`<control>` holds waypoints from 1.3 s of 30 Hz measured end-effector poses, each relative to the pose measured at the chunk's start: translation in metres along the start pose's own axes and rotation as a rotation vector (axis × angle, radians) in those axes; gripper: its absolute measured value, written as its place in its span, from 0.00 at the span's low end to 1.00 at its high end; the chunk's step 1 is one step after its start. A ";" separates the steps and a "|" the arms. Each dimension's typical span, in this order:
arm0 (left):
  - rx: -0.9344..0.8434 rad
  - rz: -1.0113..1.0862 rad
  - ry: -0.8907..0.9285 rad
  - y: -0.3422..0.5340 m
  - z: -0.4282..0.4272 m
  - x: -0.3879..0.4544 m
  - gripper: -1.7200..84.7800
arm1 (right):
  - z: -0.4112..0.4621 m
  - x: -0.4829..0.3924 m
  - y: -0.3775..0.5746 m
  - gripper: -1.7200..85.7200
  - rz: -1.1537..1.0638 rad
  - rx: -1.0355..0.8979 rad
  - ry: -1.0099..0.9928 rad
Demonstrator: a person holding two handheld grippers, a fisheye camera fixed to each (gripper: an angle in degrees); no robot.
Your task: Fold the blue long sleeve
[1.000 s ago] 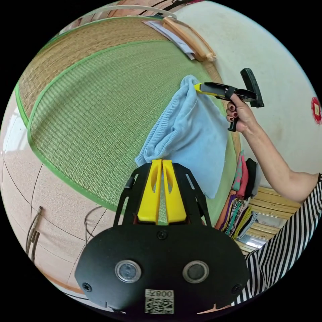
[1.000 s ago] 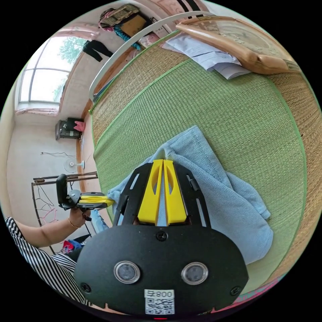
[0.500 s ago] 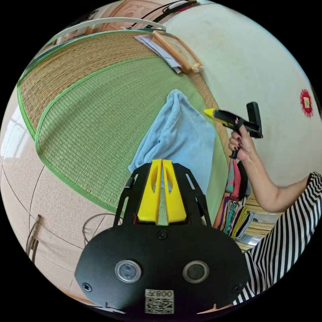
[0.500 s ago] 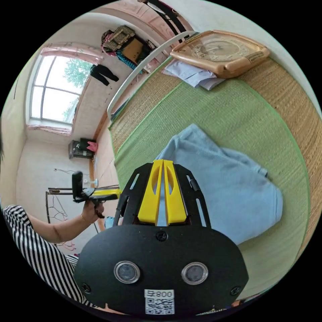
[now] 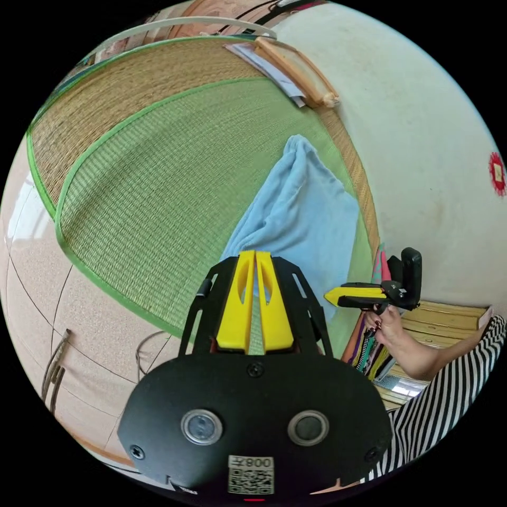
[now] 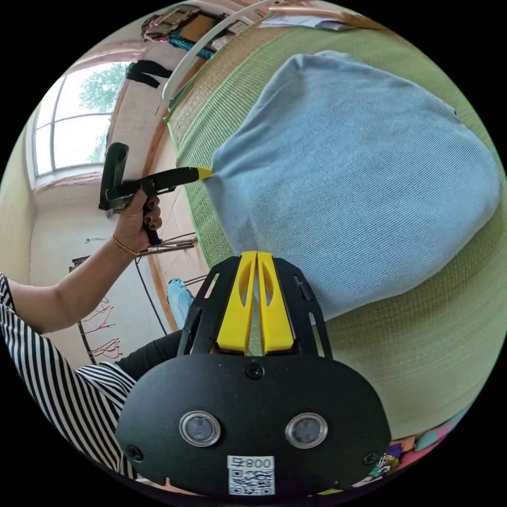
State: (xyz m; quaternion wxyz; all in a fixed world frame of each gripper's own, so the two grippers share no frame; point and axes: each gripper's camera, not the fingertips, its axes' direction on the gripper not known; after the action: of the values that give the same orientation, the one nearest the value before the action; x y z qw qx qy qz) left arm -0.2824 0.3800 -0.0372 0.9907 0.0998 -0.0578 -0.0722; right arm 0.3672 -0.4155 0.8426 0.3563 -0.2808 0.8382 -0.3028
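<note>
Around the work lies a green woven mat [image 5: 153, 179] with a tan straw mat [image 5: 132, 79] beyond it, a wooden framed clock [image 5: 296, 68] at the upper right of the left gripper view, and a stack of folded clothes [image 5: 372, 338] at lower right. The blue long sleeve [image 6: 348, 158] lies folded on the green mat, centre right in both views. The left gripper [image 6: 203, 171] pinches its corner, jaws closed on cloth. The right gripper [image 5: 331, 296] has its jaws pressed together near the garment's edge; whether they hold cloth cannot be told, as each camera's own housing hides the near hem.
</note>
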 end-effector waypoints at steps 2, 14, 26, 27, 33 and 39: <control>0.023 0.007 0.049 0.014 -0.004 0.003 0.02 | -0.009 0.004 0.019 0.02 0.002 0.038 -0.003; -0.291 -0.040 0.401 0.069 0.088 0.015 0.08 | -0.033 0.100 0.141 0.03 0.290 0.201 -0.228; -0.304 -0.103 0.549 0.065 0.125 0.004 0.05 | -0.024 0.187 0.245 0.18 0.501 0.280 -0.624; -0.303 -0.098 0.551 0.065 0.124 0.004 0.05 | -0.023 0.191 0.249 0.19 0.505 0.286 -0.652; -0.294 -0.009 0.535 0.059 0.115 0.014 0.04 | -0.028 0.200 0.272 0.22 0.513 0.309 -0.730; -0.290 0.027 0.505 0.054 0.113 0.017 0.04 | -0.031 0.196 0.282 0.16 0.472 0.266 -0.798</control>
State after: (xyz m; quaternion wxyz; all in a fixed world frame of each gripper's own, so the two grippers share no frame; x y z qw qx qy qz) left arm -0.2733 0.4081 0.0855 0.9785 -0.0287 0.2004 -0.0392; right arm 0.1562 -0.3553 0.5767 0.7419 -0.1292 0.6308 -0.1871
